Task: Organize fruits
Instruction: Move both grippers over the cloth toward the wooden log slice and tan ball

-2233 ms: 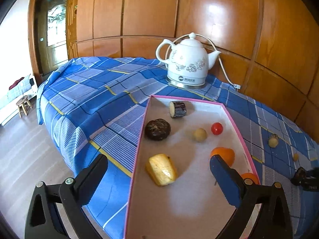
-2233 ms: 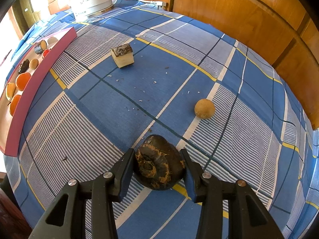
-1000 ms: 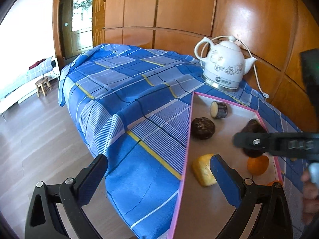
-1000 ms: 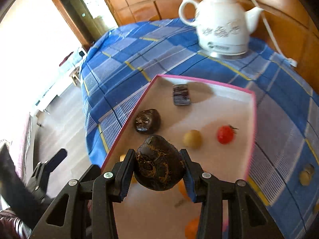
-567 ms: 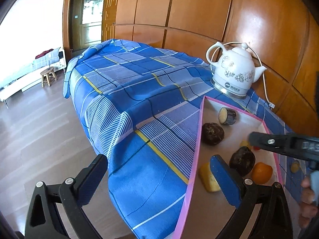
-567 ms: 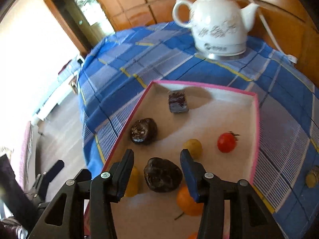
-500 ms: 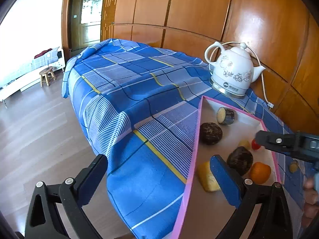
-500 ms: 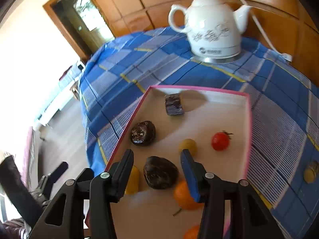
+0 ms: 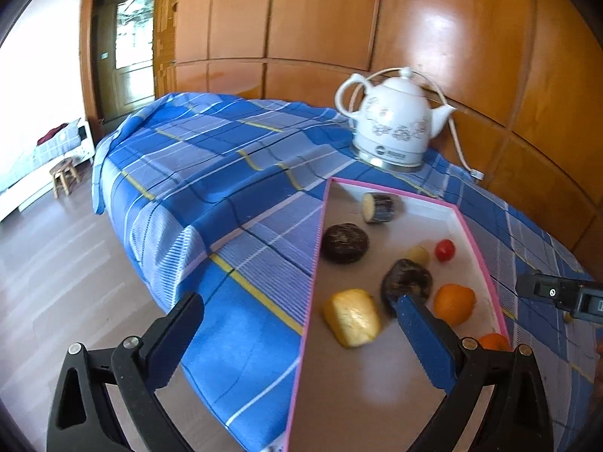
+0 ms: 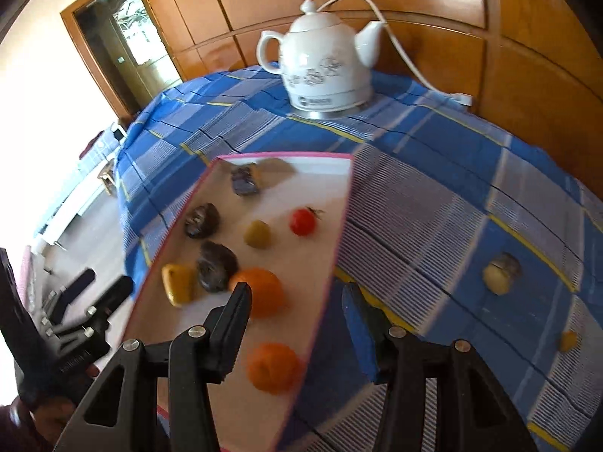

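Right wrist view: the dark fruit (image 10: 216,266) lies in the tray (image 10: 339,226), long side toward the kettle (image 10: 324,64), between yellow chunk (image 10: 178,284) and orange (image 10: 260,290). Both grippers' fingers (image 10: 237,312) gape empty.

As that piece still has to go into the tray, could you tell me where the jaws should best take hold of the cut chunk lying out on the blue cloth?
Probably from above, across the cut chunk: one jaw on its pale cut face, one on the dark-skinned end. It lies alone on the blue cloth, right of the tray, with nothing crowding it. The right gripper is open and empty.
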`<state>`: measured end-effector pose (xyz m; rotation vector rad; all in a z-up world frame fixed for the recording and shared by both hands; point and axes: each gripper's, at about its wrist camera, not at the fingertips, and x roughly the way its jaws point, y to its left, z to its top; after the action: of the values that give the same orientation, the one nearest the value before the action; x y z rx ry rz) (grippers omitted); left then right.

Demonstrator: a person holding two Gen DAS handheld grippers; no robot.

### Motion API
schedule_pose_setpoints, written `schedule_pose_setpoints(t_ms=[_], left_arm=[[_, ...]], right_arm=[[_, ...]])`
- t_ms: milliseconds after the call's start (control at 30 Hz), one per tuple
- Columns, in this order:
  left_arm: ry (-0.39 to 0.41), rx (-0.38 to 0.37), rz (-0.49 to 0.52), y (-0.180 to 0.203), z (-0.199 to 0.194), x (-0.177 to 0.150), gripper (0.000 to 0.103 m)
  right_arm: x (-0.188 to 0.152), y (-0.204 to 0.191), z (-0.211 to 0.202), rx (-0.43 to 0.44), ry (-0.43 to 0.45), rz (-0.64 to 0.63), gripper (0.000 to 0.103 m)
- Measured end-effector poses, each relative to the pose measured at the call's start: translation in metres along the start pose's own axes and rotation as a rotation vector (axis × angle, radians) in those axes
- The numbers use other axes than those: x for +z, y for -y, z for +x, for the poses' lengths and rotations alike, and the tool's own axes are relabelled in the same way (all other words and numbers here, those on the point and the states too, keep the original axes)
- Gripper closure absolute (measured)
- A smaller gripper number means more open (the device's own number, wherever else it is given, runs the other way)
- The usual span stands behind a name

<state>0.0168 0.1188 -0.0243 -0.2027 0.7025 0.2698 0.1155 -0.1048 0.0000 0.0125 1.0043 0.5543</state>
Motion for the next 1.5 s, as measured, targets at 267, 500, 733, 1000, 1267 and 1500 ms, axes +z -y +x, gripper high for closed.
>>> schedule_pose_setpoints(t_ms=[267, 500, 733, 1000, 1267, 1500], left_arm=[[0.023, -0.048, 0.073, 0.022, -0.013, 0.000, 0.000], [0.030, -0.064, 0.129, 0.039, -0.019, -0.002, 0.000], [0.028, -0.090, 0.167, 0.055, -0.023, -0.005, 0.000], [0.025, -0.117, 0.219, 0.074, -0.028, -0.008, 0.000], [0.014, -0.136, 0.271, 0.094, -0.030, -0.013, 0.000], [-0.001, -0.175, 0.319, 0.112, -0.032, -0.017, 0.000]], right_arm=[[-0.020, 0.029, -0.028, -0.112, 0.015, -0.030, 0.047], [-0.028, 0.065, -0.052, -0.208, 0.042, -0.022, 0.045], [-0.040, 0.108, -0.075, -0.301, 0.042, 0.007, 0.045], [-0.058, 0.164, -0.096, -0.402, 0.055, 0.089, 0.044], [-0.079, 0.223, -0.100, -0.423, 0.041, 0.301, 0.044], [-0.082, 0.247, -0.110, -0.397, 0.057, 0.436, 0.045]])
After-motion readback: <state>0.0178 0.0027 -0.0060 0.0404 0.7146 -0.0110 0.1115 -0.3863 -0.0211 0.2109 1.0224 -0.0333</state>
